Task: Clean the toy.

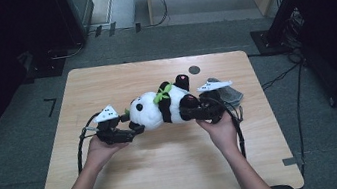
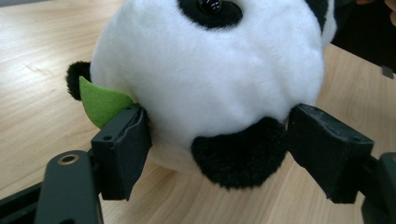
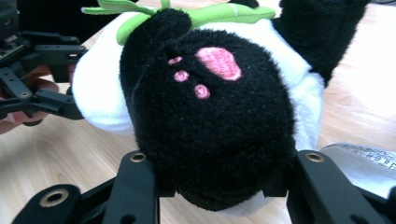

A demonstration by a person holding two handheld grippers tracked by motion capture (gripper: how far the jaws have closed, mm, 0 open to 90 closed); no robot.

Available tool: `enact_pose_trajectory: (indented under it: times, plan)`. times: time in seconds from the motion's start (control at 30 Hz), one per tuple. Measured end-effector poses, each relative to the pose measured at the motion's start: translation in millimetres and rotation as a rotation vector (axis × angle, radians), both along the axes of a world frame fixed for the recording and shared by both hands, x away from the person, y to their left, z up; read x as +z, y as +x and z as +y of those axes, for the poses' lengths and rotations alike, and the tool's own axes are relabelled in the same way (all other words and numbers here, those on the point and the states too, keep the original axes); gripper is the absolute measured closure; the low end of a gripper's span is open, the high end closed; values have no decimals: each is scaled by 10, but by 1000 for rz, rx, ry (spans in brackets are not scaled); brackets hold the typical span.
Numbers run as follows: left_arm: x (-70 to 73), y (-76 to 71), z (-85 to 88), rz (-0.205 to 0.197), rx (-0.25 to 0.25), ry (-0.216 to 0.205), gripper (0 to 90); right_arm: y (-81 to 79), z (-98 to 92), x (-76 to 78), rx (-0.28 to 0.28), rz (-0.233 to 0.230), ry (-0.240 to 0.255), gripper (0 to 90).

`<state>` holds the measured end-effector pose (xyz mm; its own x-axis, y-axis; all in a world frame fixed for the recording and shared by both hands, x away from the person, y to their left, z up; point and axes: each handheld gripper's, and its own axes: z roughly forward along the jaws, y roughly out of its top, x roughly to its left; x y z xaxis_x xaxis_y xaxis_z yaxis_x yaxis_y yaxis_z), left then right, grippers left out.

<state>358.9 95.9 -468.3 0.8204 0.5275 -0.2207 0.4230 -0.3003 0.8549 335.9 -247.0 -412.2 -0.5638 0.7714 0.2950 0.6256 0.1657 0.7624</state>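
From the high view, a plush panda [image 1: 161,106] lies on its side across the middle of the wooden surface [image 1: 119,182], long axis running left to right: head to the left, feet to the right. The left gripper [image 1: 120,131] meets the head end and the right gripper [image 1: 208,110] meets the foot end, so each hand sits at its own end of the toy. A crumpled silver packet [image 1: 231,94] lies just beyond the right gripper.

In the left gripper view, the white head [image 2: 210,79] sits between the jaws, which stand apart on either side of it; both pads touch the fur at the flanks, near the black ear [image 2: 240,151] and a green felt leaf [image 2: 100,102], and appear to pinch it lightly.

In the right gripper view, the black foot [image 3: 210,121] with its pink pad marks is wedged between the jaws, which are clamped on it from both sides. Judging by this, any lift depends on both ends rising together along that left-right axis
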Motion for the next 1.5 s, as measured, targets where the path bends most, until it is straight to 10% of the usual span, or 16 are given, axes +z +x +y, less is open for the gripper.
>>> enact_pose_trajectory:
  times: [0.43, 0.83, 1.1, 1.5]
  plan:
    - [-31, 13, -24, -50, 29, 15, 180, -52, 80, -4, 66, 37, 32, 610]
    - [75, -11, -35, 19, 52, 48, 680, 14, 50, -107, 57, 41, 8, 527]
    - [178, 27, 80, 89, 40, -40, 707, -8, 1, -114, 103, -124, 35, 284]
    - [313, 52, 154, 139, 24, -126, 704, -72, -72, -269, 211, -188, 54, 0]
